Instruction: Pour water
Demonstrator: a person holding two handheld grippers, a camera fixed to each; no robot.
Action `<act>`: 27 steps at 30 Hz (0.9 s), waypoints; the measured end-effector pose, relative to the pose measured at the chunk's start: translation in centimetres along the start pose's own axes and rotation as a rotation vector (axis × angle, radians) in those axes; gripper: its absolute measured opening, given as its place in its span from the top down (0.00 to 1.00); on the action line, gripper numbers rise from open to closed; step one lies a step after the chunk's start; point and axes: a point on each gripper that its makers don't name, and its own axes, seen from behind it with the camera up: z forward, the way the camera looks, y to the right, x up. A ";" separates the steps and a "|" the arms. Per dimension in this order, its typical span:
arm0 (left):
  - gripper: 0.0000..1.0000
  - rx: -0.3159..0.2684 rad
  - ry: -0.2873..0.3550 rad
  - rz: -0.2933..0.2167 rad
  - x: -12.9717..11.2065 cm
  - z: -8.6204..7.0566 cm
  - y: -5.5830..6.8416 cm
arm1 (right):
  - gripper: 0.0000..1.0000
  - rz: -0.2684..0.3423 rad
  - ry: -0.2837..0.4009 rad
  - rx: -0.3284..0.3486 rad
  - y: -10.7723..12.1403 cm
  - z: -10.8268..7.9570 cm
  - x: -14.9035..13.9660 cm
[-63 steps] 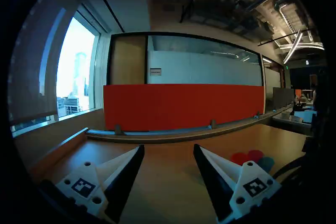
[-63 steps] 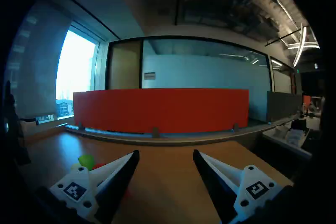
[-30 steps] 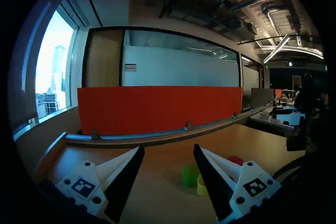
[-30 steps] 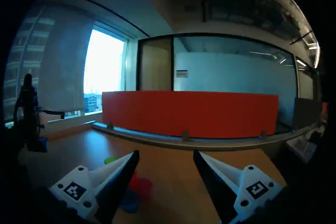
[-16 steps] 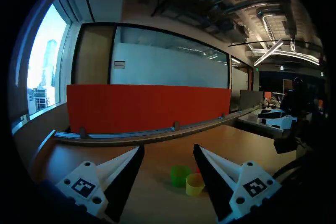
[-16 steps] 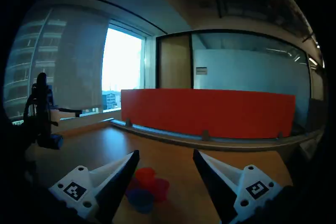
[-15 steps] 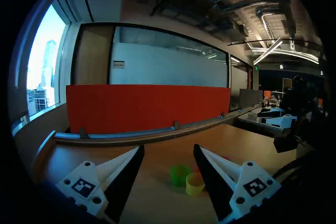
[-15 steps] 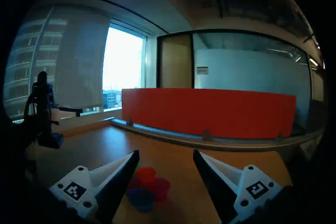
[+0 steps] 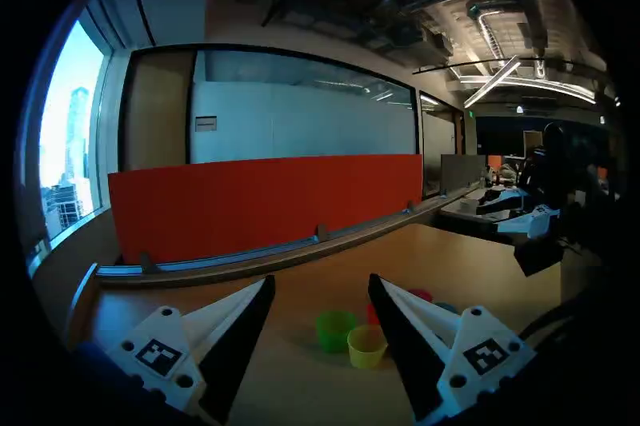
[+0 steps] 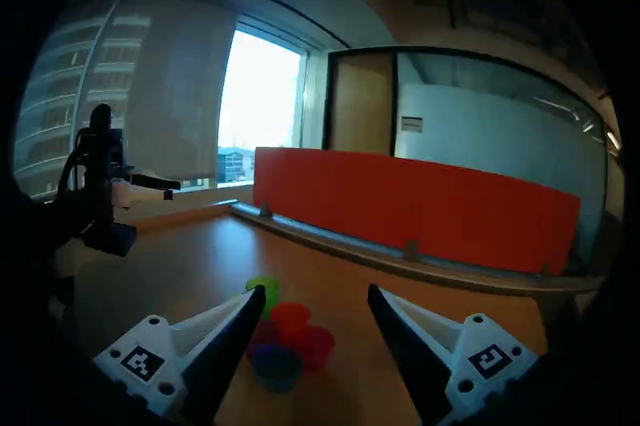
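Counter [image 9: 472, 254]: long wooden top; every task thing we can see stands on it.
Divider [image 9: 264, 202]: red panel, upright along the counter's far edge, well behind the cups.
Left tongs [image 9: 320, 278]: spread wide, nothing between them. They point along the counter at the cups and touch none.
Right tongs [image 10: 317, 288]: also wide and empty, aimed at the same group from another side, clear of every cup.
Green cup [image 9: 335, 330]: upright, just ahead of the left tongs. In the right gripper view it sits at the far side of the group.
Yellow cup [image 9: 367, 346]: upright, just beside the green cup on the near side. We cannot tell whether the two touch.
Red cup [image 10: 290, 318]: upright in the middle of the group, with a darker red cup [image 10: 318, 344] just beside it.
Blue cup [image 10: 276, 366]: upright, nearest the right tongs.
Water: we see none, and we look across the rims from too low to tell which cup, if any, is filled.
Progress: we judge the task barely begun, at the approach only. No cup is gripped, lifted or tilted.
Left to do: pick the filled cup, close on it, lift it, bring it over a second cup, tip it, then set it down.
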 end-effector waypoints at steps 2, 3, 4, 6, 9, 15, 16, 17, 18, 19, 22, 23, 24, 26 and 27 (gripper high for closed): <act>0.14 -0.009 -0.002 0.005 -0.1 0.1 0.2 | 0.01 -0.005 -0.009 0.005 0.0 0.0 -0.3; 0.14 -0.014 -0.003 0.008 -0.1 0.2 0.3 | 0.01 -0.008 -0.014 0.007 0.0 0.1 -0.4; 0.14 -0.018 -0.006 0.012 -0.2 0.3 0.4 | 0.01 -0.008 -0.018 0.010 0.0 0.1 -0.5; 0.14 -0.028 -0.012 0.019 -0.3 0.4 0.5 | 0.01 -0.010 -0.026 0.015 0.0 0.1 -0.8; 0.14 -0.043 -0.020 0.031 -0.6 0.6 0.8 | 0.01 -0.010 -0.039 0.026 -0.1 0.3 -1.1; 0.14 -0.077 -0.043 0.035 -1.5 1.1 1.1 | 0.01 -0.022 -0.084 0.069 -0.6 0.4 -2.0; 0.14 -0.082 -0.047 0.034 -1.7 1.2 1.1 | 0.01 -0.028 -0.091 0.075 -0.7 0.4 -2.1; 0.14 -0.088 -0.052 0.033 -1.9 1.2 1.1 | 0.01 -0.033 -0.098 0.081 -0.8 0.4 -2.2; 0.14 -0.094 -0.057 0.032 -2.2 1.3 1.1 | 0.01 -0.040 -0.106 0.087 -0.9 0.5 -2.3; 0.14 -0.096 -0.062 0.033 -2.3 1.4 1.0 | 0.01 -0.048 -0.112 0.091 -0.9 0.5 -2.4; 0.14 -0.104 -0.076 0.036 -2.8 1.8 0.8 | 0.01 -0.070 -0.131 0.100 -0.9 0.6 -2.8; 0.14 -0.108 -0.080 0.037 -3.0 1.9 0.8 | 0.01 -0.076 -0.137 0.103 -0.9 0.6 -2.9; 0.14 -0.112 -0.084 0.039 -3.1 2.0 0.7 | 0.01 -0.082 -0.143 0.106 -0.9 0.6 -3.0; 0.14 -0.122 -0.093 0.042 -3.5 2.3 0.8 | 0.01 -0.088 -0.153 0.112 -1.0 0.7 -3.3; 0.14 -0.128 -0.098 0.044 -3.7 2.4 0.8 | 0.01 -0.091 -0.158 0.115 -1.1 0.8 -3.5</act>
